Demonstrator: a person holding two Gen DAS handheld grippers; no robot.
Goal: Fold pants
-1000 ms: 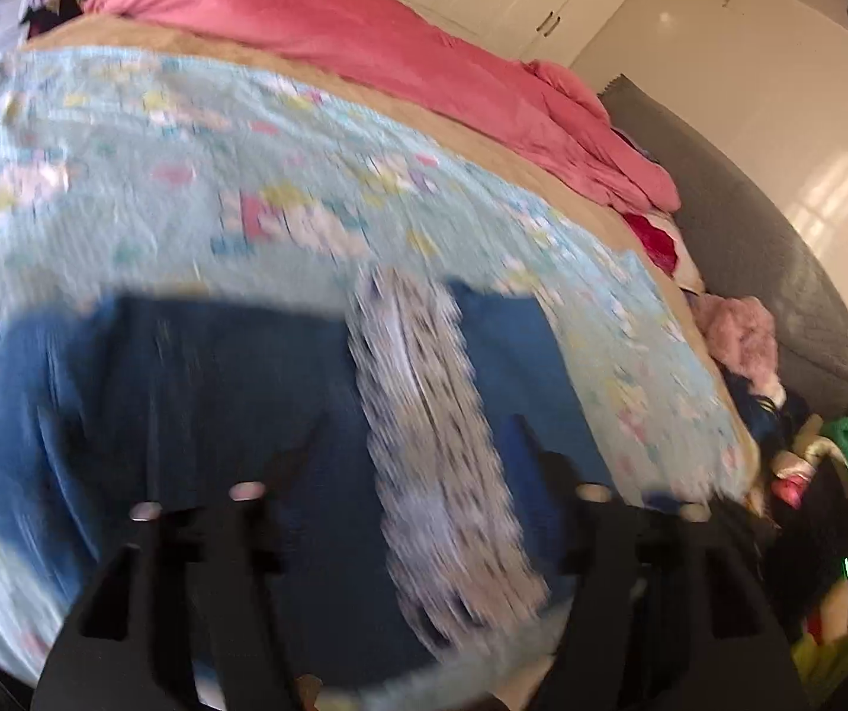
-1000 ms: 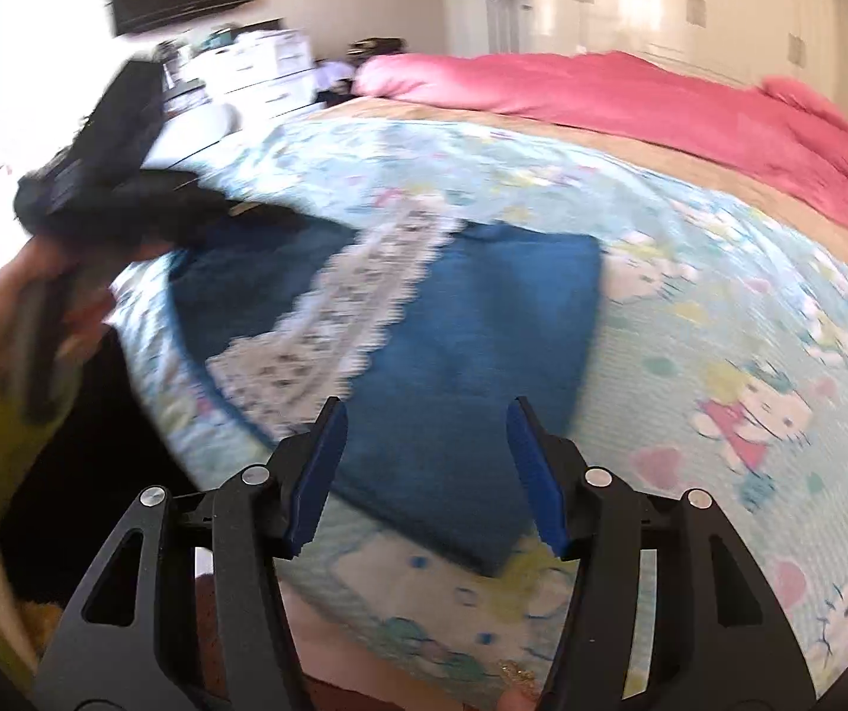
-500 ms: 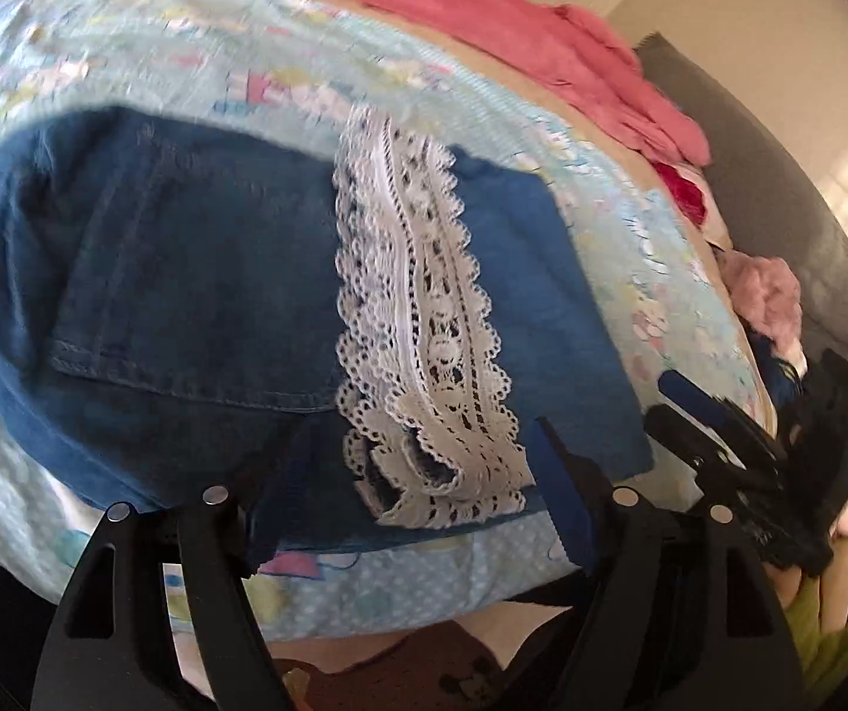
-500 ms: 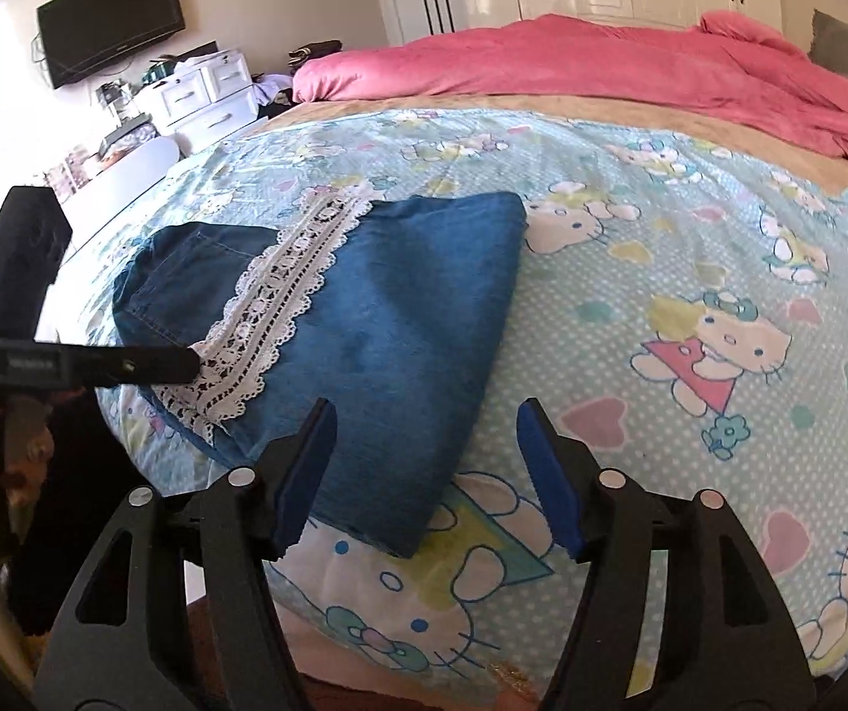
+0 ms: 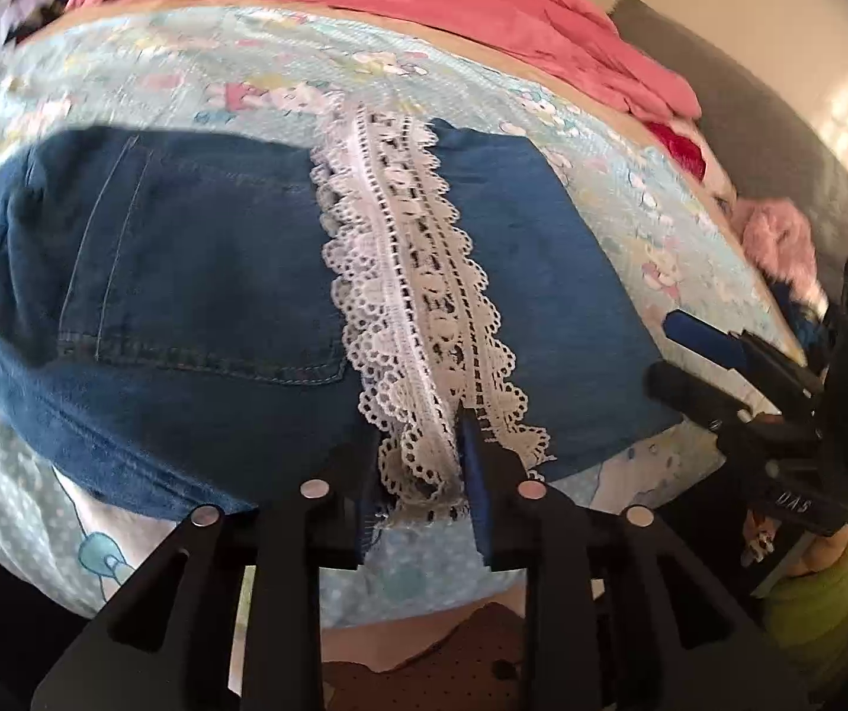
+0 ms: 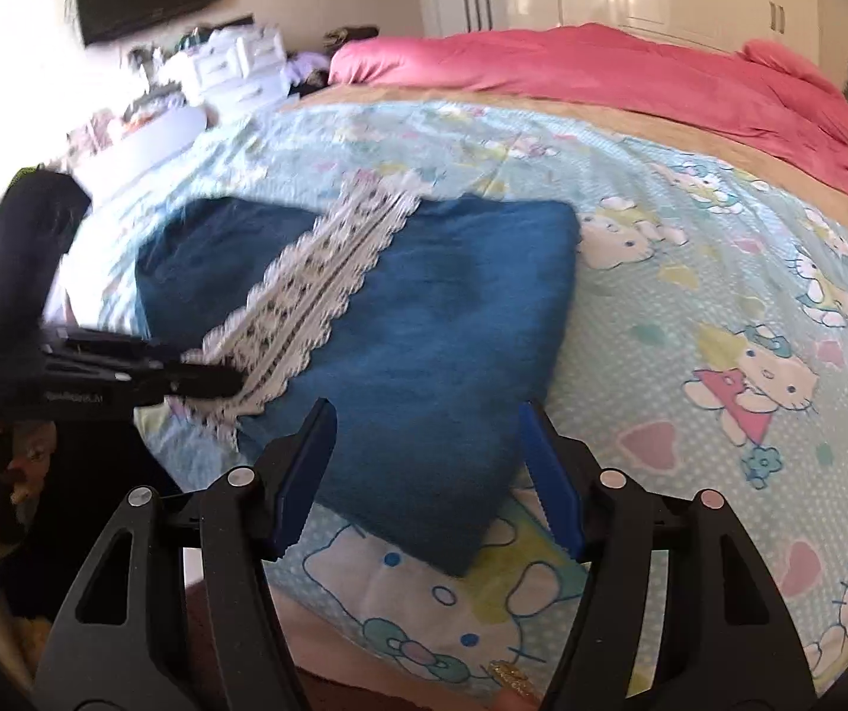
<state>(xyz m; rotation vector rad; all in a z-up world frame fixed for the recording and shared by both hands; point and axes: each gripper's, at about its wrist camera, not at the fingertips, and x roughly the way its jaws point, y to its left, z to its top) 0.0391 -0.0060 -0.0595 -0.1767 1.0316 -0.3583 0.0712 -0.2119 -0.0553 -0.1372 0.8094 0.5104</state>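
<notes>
The bed (image 6: 690, 225), under a cartoon-print sheet, carries the pants (image 6: 424, 326) near its front edge, a pink duvet (image 6: 631, 71) heaped well behind. The pants, blue denim already doubled over, lie with their long axis across the bed's front edge, so the near edge runs left to right before both grippers. A lace band (image 5: 418, 296) crosses the denim from far edge to near edge, its frilled end hanging at the front. The left gripper (image 5: 421, 462) sits right on that lace end, its fingers drawn in close around the frill and apparently pinching it, though whether cloth is truly clamped cannot be told for certain. The right gripper (image 6: 424, 474) hovers with fingers spread wide, straddling the pants' near right corner without touching it. The left is thus the nearer one; the next fold likely turns on the right closing on its corner, then both carrying the near edge away toward the far edge.
</notes>
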